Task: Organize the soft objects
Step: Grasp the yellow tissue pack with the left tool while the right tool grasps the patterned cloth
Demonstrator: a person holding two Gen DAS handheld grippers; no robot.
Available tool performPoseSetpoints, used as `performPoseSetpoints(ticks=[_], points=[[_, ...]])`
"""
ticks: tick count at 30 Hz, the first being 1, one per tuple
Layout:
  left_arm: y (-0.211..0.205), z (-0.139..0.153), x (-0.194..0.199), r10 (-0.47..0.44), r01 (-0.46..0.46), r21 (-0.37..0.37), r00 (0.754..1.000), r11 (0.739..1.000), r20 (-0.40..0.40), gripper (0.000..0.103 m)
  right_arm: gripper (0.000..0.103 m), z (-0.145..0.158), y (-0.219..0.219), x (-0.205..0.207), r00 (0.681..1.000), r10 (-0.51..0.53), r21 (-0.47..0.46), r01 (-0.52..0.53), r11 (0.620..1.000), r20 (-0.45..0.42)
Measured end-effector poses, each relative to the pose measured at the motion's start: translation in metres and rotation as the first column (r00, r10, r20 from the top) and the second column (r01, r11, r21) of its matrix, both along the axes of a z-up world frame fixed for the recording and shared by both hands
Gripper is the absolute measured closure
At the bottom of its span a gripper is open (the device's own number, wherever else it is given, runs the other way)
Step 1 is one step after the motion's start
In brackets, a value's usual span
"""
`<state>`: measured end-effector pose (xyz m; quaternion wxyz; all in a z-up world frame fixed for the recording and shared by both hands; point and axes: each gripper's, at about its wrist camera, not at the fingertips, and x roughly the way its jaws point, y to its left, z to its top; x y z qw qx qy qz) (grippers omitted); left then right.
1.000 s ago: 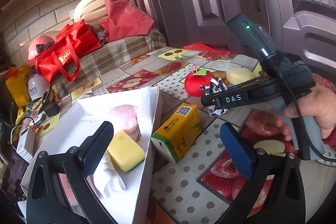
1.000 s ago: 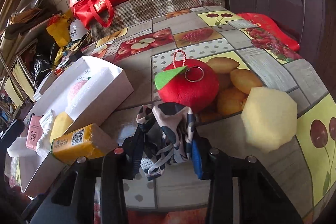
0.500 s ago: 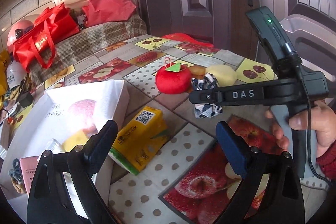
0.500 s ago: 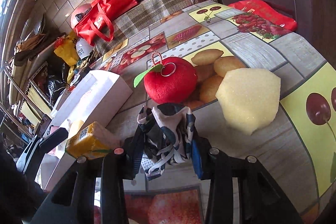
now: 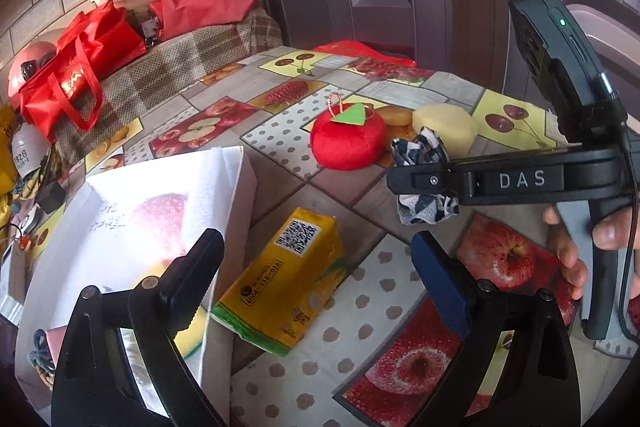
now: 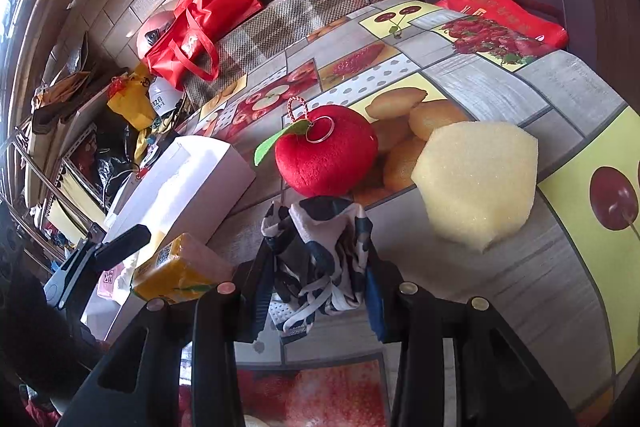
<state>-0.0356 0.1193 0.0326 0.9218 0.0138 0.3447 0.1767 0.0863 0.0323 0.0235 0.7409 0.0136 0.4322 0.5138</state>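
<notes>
The left tongs have swung from the white box toward the yellow tissue pack, arms apart. The right tongs clamp the patterned cloth, partly hiding it.

Beside the plush red apple with its metal ring lies a coarse yellow foam sponge; nearer, patterned cloth; all on a glossy printed tablecloth.

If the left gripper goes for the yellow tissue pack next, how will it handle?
The tissue pack looks soft-wrapped with rumpled corners, so it will probably squash a little under the pads. It lies flat on a broad side, so it is unlikely to roll. The glossy wrap may slip; the open left gripper looks wide enough to span it.
</notes>
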Motion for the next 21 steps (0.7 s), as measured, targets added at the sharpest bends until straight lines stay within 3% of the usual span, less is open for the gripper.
performPoseSetpoints(ticks=[2, 5, 7, 10, 12, 13, 14, 16, 18, 21], points=[[-0.009, -0.003, -0.001, -0.048, 0.048, -0.037, 0.999, 0.998, -0.003, 0.007, 0.063, 0.000, 0.000, 0.000, 1.000, 0.001, 0.000, -0.001, 1.000, -0.001], [-0.022, -0.002, 0.001, -0.082, 0.082, -0.001, 0.997, 0.997, -0.017, 0.007, 0.063, 0.000, 0.000, -0.001, 1.000, 0.002, 0.000, -0.002, 1.000, -0.002], [-0.021, -0.002, 0.004, -0.057, 0.058, 0.034, 0.998, 0.998, -0.035, 0.007, 0.063, 0.000, 0.000, -0.001, 1.000, 0.001, 0.000, -0.001, 1.000, -0.002], [-0.010, -0.010, 0.010, -0.031, 0.030, -0.010, 0.996, 0.999, -0.089, 0.008, 0.063, 0.000, 0.000, -0.001, 1.000, 0.000, 0.000, 0.000, 1.000, -0.008], [-0.008, -0.015, 0.010, -0.023, 0.022, -0.013, 0.994, 1.000, -0.105, 0.020, 0.063, 0.000, 0.001, -0.002, 1.000, 0.000, 0.000, 0.000, 1.000, -0.010], [-0.010, -0.015, 0.009, -0.026, 0.025, -0.009, 0.994, 1.000, -0.105, 0.030, 0.063, 0.000, 0.001, -0.002, 1.000, 0.000, 0.000, 0.000, 1.000, -0.010], [-0.010, -0.015, 0.008, -0.038, 0.035, -0.030, 0.994, 0.999, -0.107, 0.050, 0.063, 0.000, 0.001, -0.001, 1.000, 0.000, 0.000, 0.000, 1.000, -0.009], [-0.009, -0.020, 0.011, -0.055, 0.044, -0.086, 0.989, 0.995, -0.137, 0.067, 0.063, -0.001, 0.001, -0.001, 1.000, 0.001, 0.000, -0.001, 1.000, -0.009], [-0.013, -0.024, 0.012, -0.054, 0.045, -0.064, 0.989, 0.997, -0.139, 0.067, 0.063, -0.001, 0.001, -0.001, 1.000, 0.003, 0.001, -0.003, 1.000, -0.008], [-0.012, -0.023, 0.014, -0.041, 0.030, -0.090, 0.992, 0.995, -0.123, 0.067, 0.063, 0.000, 0.003, -0.003, 1.000, 0.016, 0.003, -0.016, 1.000, -0.002]])
